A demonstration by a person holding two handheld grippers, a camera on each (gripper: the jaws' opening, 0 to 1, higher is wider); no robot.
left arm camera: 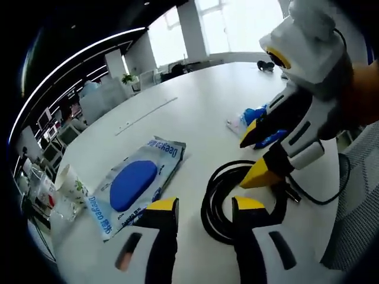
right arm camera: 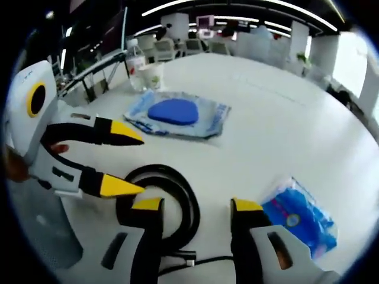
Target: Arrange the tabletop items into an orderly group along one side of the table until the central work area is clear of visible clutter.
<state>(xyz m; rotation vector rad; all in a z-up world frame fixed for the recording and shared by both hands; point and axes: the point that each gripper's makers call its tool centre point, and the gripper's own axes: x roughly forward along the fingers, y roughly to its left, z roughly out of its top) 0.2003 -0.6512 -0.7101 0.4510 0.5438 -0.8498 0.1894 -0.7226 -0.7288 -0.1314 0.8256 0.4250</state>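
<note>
A black coiled cable [left arm camera: 222, 174] [right arm camera: 183, 188] lies on the white table [left arm camera: 195, 100] [right arm camera: 278, 124]. My left gripper [left arm camera: 205, 205] [right arm camera: 133, 163] is open, its jaws just short of the coil's edge. My right gripper [right arm camera: 196, 207] [left arm camera: 256, 160] is open too and faces the coil from the opposite side, one jaw over the cable. Neither holds anything. A wet-wipes pack [left arm camera: 136, 183] [right arm camera: 177, 115] with a blue oval lid lies flat beyond the coil. A blue tissue pack [left arm camera: 251, 118] [right arm camera: 296, 216] rests beside my right gripper.
A printed paper cup [left arm camera: 71, 183] [right arm camera: 151, 74] and a clear plastic bottle [right arm camera: 135, 59] stand near one table edge. A small dark object [left arm camera: 265, 65] sits at the far end. A person's hand [right arm camera: 15, 165] holds the left gripper. Office desks and chairs lie beyond.
</note>
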